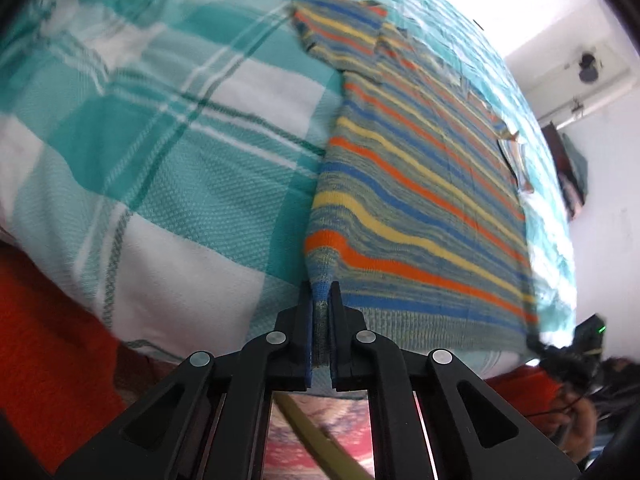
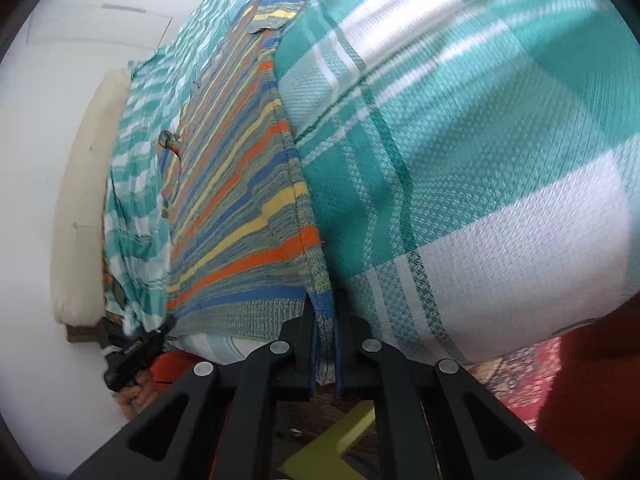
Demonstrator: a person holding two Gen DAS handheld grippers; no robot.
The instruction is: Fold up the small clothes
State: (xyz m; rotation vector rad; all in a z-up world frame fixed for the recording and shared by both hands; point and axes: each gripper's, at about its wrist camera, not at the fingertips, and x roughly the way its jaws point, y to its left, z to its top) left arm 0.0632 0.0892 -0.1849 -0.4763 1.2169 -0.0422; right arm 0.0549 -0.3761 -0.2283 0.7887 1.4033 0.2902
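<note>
A small knitted sweater (image 1: 420,184) with blue, orange and yellow stripes lies flat on a teal and white checked bedspread (image 1: 160,128). My left gripper (image 1: 320,304) is shut on the hem corner nearest it, with the fabric pinched between the black pads. In the right wrist view the same sweater (image 2: 240,208) stretches away from my right gripper (image 2: 324,316), which is shut on the other hem corner. The far black gripper (image 2: 136,352) shows at the left of that view, held by a hand. One short sleeve (image 1: 340,36) lies spread at the far end.
The bedspread (image 2: 480,160) covers the bed on both sides of the sweater. A cream headboard or cushion (image 2: 84,200) lines the white wall. Red patterned carpet (image 1: 312,432) and a red cloth (image 1: 52,344) lie below the bed edge.
</note>
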